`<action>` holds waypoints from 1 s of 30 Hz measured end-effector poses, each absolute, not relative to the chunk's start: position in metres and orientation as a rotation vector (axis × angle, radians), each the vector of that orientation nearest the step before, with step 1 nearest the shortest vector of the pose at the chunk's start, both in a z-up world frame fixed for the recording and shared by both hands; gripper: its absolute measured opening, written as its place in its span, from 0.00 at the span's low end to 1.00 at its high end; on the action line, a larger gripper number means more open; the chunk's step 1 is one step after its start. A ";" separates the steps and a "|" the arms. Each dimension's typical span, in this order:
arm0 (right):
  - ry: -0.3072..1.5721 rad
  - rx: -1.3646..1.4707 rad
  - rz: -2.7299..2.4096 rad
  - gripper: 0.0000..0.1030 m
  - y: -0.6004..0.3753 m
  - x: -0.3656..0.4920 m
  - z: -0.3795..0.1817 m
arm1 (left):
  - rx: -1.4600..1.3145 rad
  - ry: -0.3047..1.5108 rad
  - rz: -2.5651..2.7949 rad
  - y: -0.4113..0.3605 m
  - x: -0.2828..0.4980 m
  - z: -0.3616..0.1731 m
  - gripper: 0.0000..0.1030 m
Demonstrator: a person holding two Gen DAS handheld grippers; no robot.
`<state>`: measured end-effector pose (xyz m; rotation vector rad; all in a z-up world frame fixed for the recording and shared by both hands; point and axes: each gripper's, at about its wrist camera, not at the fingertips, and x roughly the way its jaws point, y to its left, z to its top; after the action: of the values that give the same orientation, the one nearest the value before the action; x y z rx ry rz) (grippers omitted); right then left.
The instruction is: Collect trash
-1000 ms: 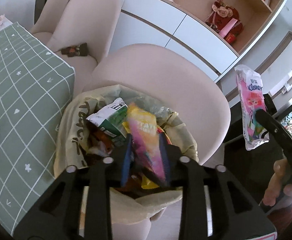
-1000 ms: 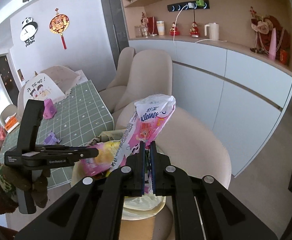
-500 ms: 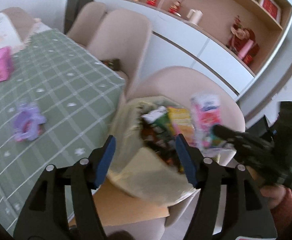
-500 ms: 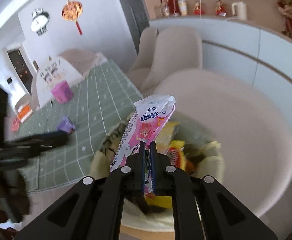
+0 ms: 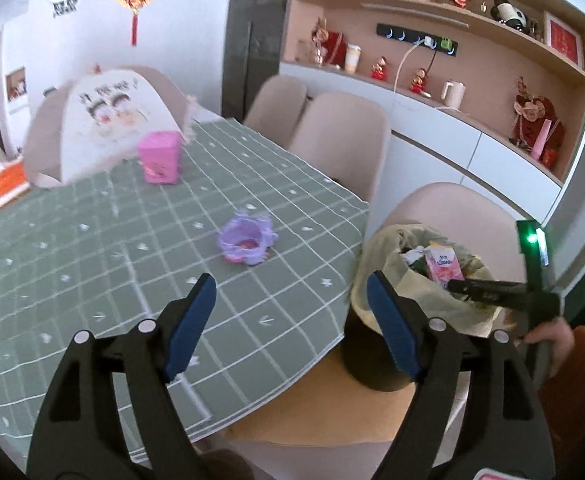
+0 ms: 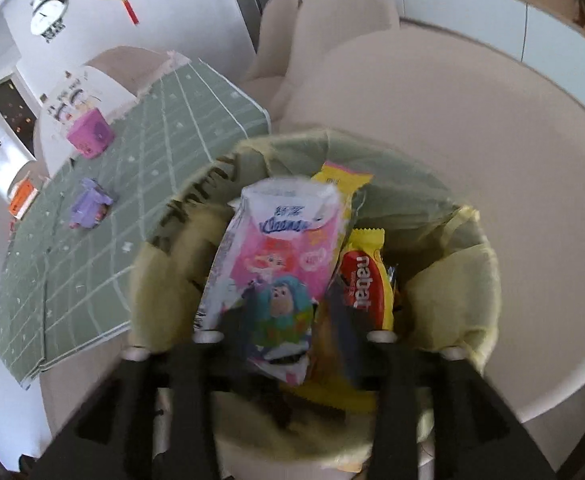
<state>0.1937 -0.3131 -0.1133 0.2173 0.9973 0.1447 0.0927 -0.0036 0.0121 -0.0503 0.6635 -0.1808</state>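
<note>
A bin lined with a pale yellow bag (image 5: 376, 276) (image 6: 164, 280) stands on a beige chair beside the table, full of wrappers. My right gripper (image 6: 288, 320) (image 5: 456, 286) hangs over it, and its jaws are opening. The pink tissue pack (image 6: 288, 248) (image 5: 440, 266) stands loose between the blurred fingers, over a red and yellow snack wrapper (image 6: 366, 280). My left gripper (image 5: 290, 284) is over the green checked tablecloth (image 5: 92, 264); its jaws are opening too, with nothing between them. A purple crumpled item (image 5: 246, 240) (image 6: 88, 204) lies on the cloth ahead of it.
A pink box (image 5: 159, 158), a white dome food cover (image 5: 112, 120) and an orange box (image 5: 6, 188) sit farther back on the table. Beige chairs (image 5: 340, 136) stand along its far side. A person's hand in a rust sleeve (image 5: 552, 336) holds the right gripper.
My left gripper has let go of its wrapper, opened wide and swung left from the bin to over the table. My right gripper has come down over the bin and spread its jaws from the tissue pack.
</note>
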 end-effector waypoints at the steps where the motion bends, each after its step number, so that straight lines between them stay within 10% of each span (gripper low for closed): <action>1: 0.982 0.217 0.146 0.46 -0.312 0.189 -0.109 | -0.050 0.649 -0.174 -0.001 0.086 0.014 0.72; 30: 0.610 0.063 0.327 0.46 -0.211 -0.016 0.009 | 0.042 0.549 0.029 -0.027 -0.039 0.031 0.72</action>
<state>-0.0156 -0.2106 0.0085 0.0625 0.6104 0.3266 -0.0394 -0.0265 0.0312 0.0422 0.5491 0.0289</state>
